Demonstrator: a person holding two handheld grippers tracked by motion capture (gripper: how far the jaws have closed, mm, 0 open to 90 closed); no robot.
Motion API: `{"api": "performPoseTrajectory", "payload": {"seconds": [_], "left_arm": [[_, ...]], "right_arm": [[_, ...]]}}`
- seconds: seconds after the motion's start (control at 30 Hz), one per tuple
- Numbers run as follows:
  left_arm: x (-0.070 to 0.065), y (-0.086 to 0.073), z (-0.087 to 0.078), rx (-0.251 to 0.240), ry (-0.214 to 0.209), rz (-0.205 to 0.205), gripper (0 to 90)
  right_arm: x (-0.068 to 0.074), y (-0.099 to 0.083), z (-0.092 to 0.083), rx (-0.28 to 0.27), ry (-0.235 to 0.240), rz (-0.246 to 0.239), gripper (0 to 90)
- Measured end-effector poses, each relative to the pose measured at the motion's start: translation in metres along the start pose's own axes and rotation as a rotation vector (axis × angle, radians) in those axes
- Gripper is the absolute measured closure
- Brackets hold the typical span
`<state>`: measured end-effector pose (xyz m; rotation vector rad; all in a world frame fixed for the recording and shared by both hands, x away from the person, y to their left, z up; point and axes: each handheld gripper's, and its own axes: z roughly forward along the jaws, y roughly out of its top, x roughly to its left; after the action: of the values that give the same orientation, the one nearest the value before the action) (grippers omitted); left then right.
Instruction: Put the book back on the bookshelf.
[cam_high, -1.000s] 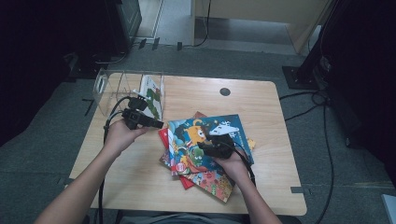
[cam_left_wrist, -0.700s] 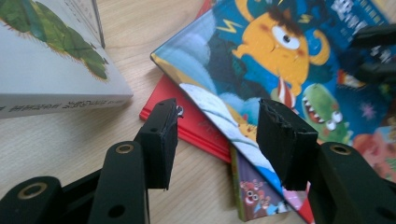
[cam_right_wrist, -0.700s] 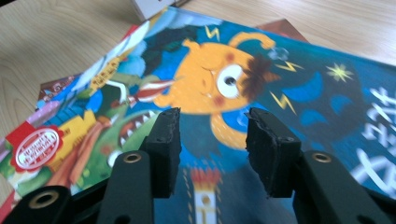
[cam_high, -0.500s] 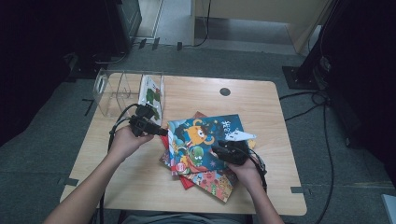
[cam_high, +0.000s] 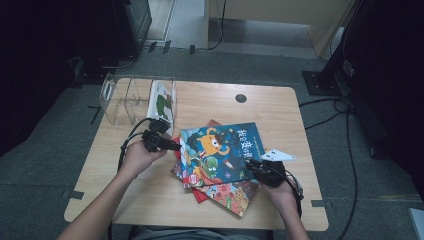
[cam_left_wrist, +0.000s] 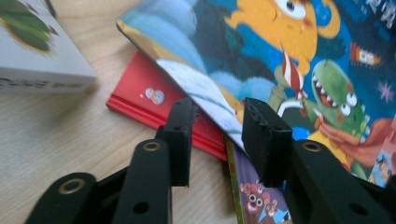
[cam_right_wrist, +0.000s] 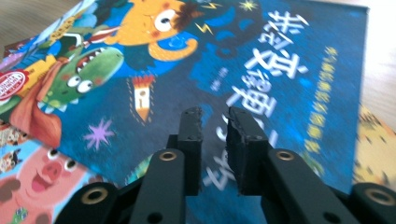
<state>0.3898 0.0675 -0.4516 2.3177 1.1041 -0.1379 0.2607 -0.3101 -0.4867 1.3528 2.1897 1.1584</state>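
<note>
Blue picture book (cam_high: 222, 152) lies face up on top of a loose stack, middle of the wooden table (cam_high: 150, 200); cover shows an orange monster, a green toothy dinosaur, white characters along one side. Under it a red book (cam_left_wrist: 140, 105) and a pig-cover book (cam_high: 232, 192) stick out at angles.

Left gripper (cam_high: 175, 146) at the blue book's left edge: jaws part open, have just been closing, cover's edge sits between them in the left gripper view (cam_left_wrist: 217, 135). Pads look close to the cover but contact isn't clear, probably not clamped yet.

Right gripper (cam_high: 252, 165) low over the book's right part: jaws narrow, a small gap left, just been closing too; in the right gripper view (cam_right_wrist: 212, 126) nothing is between them, only the cover behind.

Clear organiser (cam_high: 127, 100) at the table's far left holds one white-and-green book (cam_high: 162, 102) upright. Stack's lower books are mostly covered, titles blurred. Right jaw tips are hard to make out from above.
</note>
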Motion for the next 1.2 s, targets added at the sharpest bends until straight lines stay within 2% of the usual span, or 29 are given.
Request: {"api": "performPoseTrajectory", "payload": {"seconds": [0.07, 0.17, 0.37, 0.4, 0.47, 0.57, 0.7, 0.83, 0.9, 0.93, 1.0, 1.2], "left_arm": [[0.0, 0.0, -0.001, -0.021, -0.012, -0.003, 67.7], [0.0, -0.001, 0.0, -0.034, 0.01, 0.008, 69.9], [0.0, -0.001, 0.004, -0.036, -0.003, 0.015, 73.9], [-0.002, -0.001, 0.006, -0.028, 0.009, 0.031, 73.9], [-0.003, -0.001, 0.007, -0.023, 0.009, 0.036, 73.9], [-0.002, 0.0, 0.008, -0.032, -0.001, 0.027, 74.6], [0.001, 0.0, 0.006, -0.062, -0.024, 0.013, 76.6], [0.002, 0.0, 0.007, -0.059, -0.018, 0.02, 79.8], [0.004, 0.0, 0.007, -0.059, -0.021, 0.009, 81.6], [0.005, 0.0, 0.006, -0.059, -0.019, 0.009, 81.7], [0.005, -0.001, 0.004, -0.068, -0.016, 0.009, 82.3], [0.006, -0.002, 0.003, -0.073, -0.011, 0.012, 82.3]], "right_arm": [[-0.002, -0.004, -0.003, 0.0, -0.01, 0.011, 77.6], [-0.005, -0.009, -0.006, 0.007, -0.03, 0.032, 79.3], [-0.006, -0.016, -0.009, 0.008, -0.045, 0.027, 81.9], [-0.007, -0.019, -0.012, 0.002, -0.049, 0.034, 82.5], [-0.008, -0.02, -0.013, 0.002, -0.052, 0.038, 83.0], [-0.01, -0.024, -0.02, 0.006, -0.063, 0.055, 85.9], [-0.013, -0.028, -0.025, 0.013, -0.065, 0.074, 90.0], [-0.013, -0.03, -0.03, 0.03, -0.067, 0.066, 90.0], [-0.015, -0.031, -0.033, 0.037, -0.055, 0.077, 90.0], [-0.015, -0.032, -0.034, 0.046, -0.047, 0.085, 90.0], [-0.015, -0.034, -0.035, 0.086, -0.055, 0.069, 90.0], [-0.019, -0.033, -0.033, 0.066, -0.047, 0.079, 90.0]]}}
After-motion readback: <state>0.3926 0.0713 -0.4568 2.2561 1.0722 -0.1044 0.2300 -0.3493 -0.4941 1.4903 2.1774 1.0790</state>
